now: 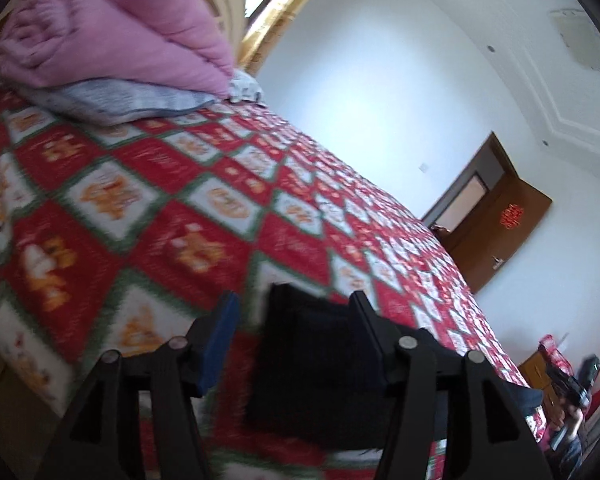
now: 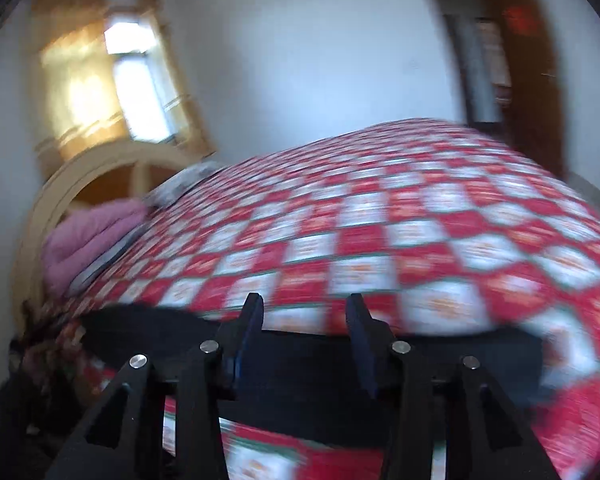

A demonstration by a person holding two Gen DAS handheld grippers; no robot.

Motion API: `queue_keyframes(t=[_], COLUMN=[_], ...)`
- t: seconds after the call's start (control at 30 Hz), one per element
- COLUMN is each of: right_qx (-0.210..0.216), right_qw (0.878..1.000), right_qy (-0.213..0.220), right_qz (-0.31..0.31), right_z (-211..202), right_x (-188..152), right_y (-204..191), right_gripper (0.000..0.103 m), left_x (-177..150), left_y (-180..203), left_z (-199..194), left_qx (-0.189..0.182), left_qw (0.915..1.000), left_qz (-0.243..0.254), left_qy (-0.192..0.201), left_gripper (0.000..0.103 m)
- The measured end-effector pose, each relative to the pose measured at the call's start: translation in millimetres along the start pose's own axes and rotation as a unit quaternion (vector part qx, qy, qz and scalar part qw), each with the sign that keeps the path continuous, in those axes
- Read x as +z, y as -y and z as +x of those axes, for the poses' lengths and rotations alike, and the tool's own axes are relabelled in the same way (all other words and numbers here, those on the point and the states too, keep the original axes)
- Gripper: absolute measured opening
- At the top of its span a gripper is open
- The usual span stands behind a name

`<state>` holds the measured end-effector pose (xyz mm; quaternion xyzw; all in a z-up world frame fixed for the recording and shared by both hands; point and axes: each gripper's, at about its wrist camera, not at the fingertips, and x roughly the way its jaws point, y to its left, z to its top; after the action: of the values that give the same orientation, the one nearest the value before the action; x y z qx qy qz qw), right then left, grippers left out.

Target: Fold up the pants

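The black pants lie on the red, white and green quilted bedspread, near its close edge. My left gripper is open, its jaws wide apart just above one end of the pants. In the right wrist view the pants stretch as a dark band across the bedspread under my right gripper, which is open with nothing between its fingers. Both views are motion-blurred.
A pink quilt lies on a grey pillow at the head of the bed, by the cream headboard. A brown door stands open beyond the bed. A curtained window is behind the headboard.
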<state>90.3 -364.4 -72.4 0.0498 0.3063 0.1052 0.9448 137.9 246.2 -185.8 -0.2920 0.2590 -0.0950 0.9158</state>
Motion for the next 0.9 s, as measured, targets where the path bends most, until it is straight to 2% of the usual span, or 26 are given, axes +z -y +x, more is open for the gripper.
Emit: queue_keyframes(t=[0.13, 0.2, 0.3, 0.37, 0.47, 0.53, 0.67, 0.83, 0.9], right_qx=[0.05, 0.069, 0.071, 0.054, 0.052, 0.051, 0.056, 0.077, 0.071], right_qw=[0.995, 0.991, 0.984, 0.981, 0.972, 0.968, 0.96, 0.948, 0.951], right_qy=[-0.067, -0.098, -0.149, -0.174, -0.224, -0.24, -0.261, -0.285, -0.269], right_qz=[-0.057, -0.064, -0.067, -0.072, -0.052, -0.058, -0.09, -0.118, -0.132], right_z=[102.2, 142.6, 201.7, 228.5, 243.3, 235.7, 207.4, 177.5, 170.5], right_x=[1.1, -2.6, -12.6, -19.3, -32.1, -41.9, -63.6, -91.1, -93.0], right_y=[-83.8, -109.1, -139.4, -148.5, -148.1, -148.1, -155.8, -168.5, -173.2], right_gripper=[0.045, 0.045, 0.045, 0.045, 0.045, 0.045, 0.045, 0.045, 0.045], left_x=[2.3, 0.9, -5.1, -11.1, -20.0, -25.9, -35.7, -42.0, -40.7], left_y=[19.9, 23.6, 25.4, 26.2, 23.7, 20.4, 10.0, 2.2, 4.2], left_z=[22.8, 35.0, 47.0, 48.5, 42.8, 39.2, 35.3, 24.9, 19.2], left_qx=[-0.015, -0.013, 0.0, 0.008, 0.009, 0.014, 0.031, 0.032, 0.032], left_qw=[0.9998, 0.9999, 0.9995, 0.9986, 0.9969, 0.9958, 0.9942, 0.9945, 0.9949], left_qz=[0.009, 0.008, 0.015, 0.03, 0.048, 0.056, 0.057, 0.043, 0.045], left_qy=[0.001, -0.006, -0.026, -0.042, -0.062, -0.071, -0.086, -0.09, -0.084], left_gripper=[0.069, 0.069, 0.069, 0.069, 0.069, 0.069, 0.069, 0.069, 0.069])
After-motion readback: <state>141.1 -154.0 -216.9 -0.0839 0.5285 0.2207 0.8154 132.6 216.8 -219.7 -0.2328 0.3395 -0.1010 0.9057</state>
